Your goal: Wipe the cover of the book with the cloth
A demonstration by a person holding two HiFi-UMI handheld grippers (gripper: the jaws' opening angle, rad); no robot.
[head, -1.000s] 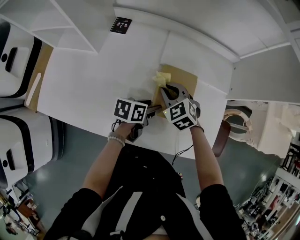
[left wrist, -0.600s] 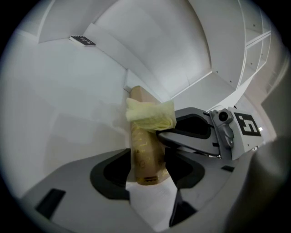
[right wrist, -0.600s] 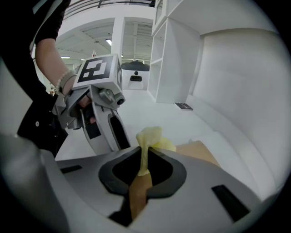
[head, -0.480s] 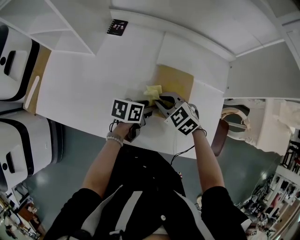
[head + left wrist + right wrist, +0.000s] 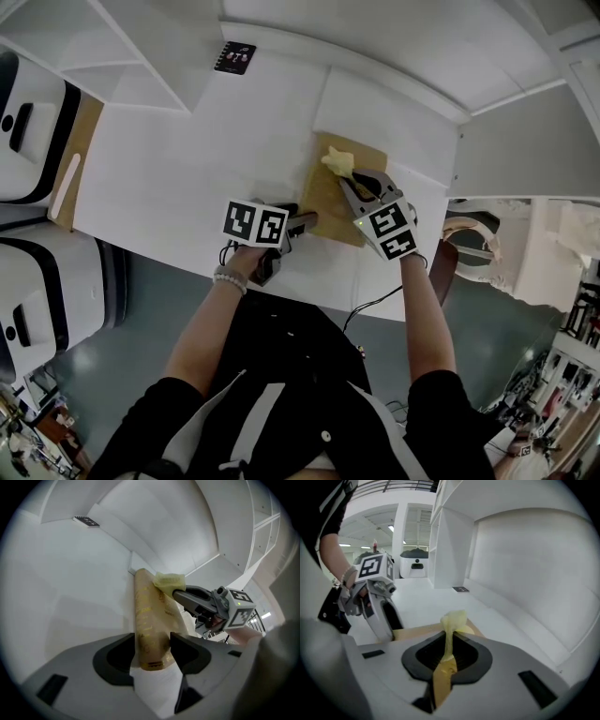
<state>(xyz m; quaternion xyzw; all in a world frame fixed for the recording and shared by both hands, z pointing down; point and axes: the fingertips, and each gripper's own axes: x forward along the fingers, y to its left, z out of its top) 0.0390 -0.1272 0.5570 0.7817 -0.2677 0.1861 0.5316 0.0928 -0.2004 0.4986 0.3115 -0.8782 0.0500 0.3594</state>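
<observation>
Book (image 5: 330, 202) lay flat on the counter (image 5: 187, 159). Left gripper (image 5: 152, 641) clamped the book's near edge, fingers narrowed onto it, probably to stop it sliding during wiping. Right gripper (image 5: 449, 651) had its fingers pinched tight on the yellow cloth (image 5: 452, 618), which bunched out in front and pressed onto the cover near the book's far end. Wiping looked under way.

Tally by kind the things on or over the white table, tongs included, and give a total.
Brown book: 1
Yellow cloth: 1
Black marker card: 1
Tongs: 2, the left tongs and the right tongs
Total: 5
</observation>
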